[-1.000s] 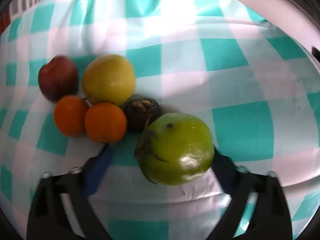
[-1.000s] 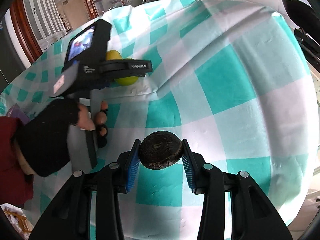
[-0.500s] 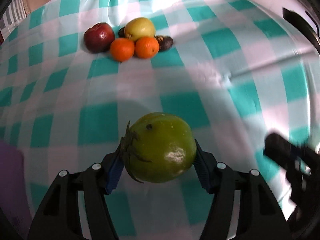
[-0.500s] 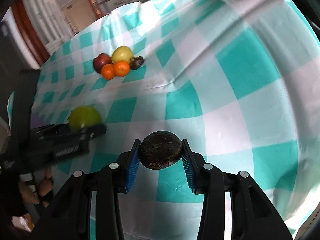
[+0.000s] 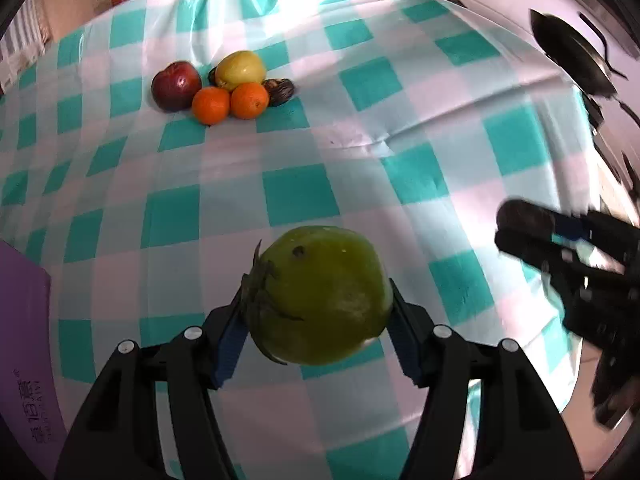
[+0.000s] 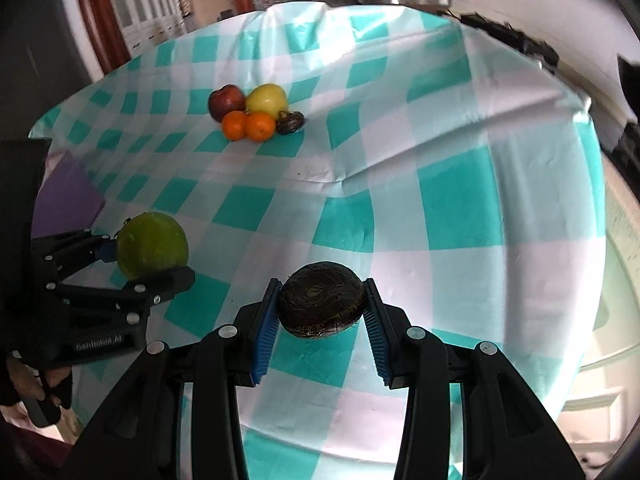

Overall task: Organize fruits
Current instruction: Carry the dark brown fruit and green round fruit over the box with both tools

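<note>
The left gripper [image 5: 318,312] clenched a green fruit [image 5: 318,294] between its fingers [image 5: 228,344], above the counter [image 5: 296,196]. The right gripper [image 6: 320,310] likewise gripped a dark round fruit [image 6: 322,306], well apart from the fruit pile [image 6: 256,114]. Only the right wrist view showed the gloved hand [image 6: 24,364].

The left tool [image 5: 318,320], with the green fruit [image 5: 318,296] clamped in it, now sits well back from the fruit pile [image 5: 224,88] it was right beside a second ago, and a purple box [image 5: 24,344] has come into view at its left
</note>
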`<state>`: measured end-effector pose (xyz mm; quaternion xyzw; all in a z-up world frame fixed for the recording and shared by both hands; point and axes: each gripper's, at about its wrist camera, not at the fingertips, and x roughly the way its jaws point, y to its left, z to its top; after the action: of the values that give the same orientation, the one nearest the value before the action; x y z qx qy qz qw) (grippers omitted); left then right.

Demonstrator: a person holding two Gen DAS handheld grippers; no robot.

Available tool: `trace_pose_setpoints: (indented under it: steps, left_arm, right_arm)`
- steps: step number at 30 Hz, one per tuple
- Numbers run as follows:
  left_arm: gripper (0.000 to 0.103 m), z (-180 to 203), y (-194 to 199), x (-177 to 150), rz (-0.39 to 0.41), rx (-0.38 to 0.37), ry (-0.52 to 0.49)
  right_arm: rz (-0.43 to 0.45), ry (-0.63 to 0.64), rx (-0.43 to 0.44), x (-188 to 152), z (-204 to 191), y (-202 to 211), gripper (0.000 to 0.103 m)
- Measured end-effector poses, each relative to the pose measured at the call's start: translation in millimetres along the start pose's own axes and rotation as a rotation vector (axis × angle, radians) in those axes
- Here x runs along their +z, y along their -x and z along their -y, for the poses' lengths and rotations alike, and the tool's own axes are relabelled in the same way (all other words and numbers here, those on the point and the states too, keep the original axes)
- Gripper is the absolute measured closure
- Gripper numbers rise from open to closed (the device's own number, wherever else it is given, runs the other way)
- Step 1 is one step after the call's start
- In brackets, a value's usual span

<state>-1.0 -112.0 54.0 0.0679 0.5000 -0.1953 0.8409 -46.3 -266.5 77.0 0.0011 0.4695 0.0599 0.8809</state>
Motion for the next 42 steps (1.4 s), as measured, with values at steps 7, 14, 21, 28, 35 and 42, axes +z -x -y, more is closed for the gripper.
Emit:
trace_pose_setpoints:
  steps: [7,14,21,28,35,42]
  left_arm:
    - [0.04,-9,19,-18,0.032,0.008,-0.064]
    - [0.04,-30,40,-13,0.026,0.047,-0.08]
    - [0.04,-31,51,-12,0.021,0.044,-0.129]
    - [0.04,-32,65,-21,0.018,0.032,-0.111]
    - [0.04,-47,82,-34,0.038,0.043,0.003]
    - [0.04,-59,108,-48,0.125,0.088,0.016]
  right_arm:
    - [0.008,0.026,-0.003,11,-8,10,0.062]
    - [0.033,-0.034,0.02,21,-8,24,0.062]
    - [0.04,-0.062,0.032,16,-1,28,0.062]
    - [0.028,-0.004,0.047,32,-4,26,0.062]
    - [-0.001,0.144,0.093,41,-44,26,0.062]
    - [0.012,0.245,0.143,49,-86,22,0.062]
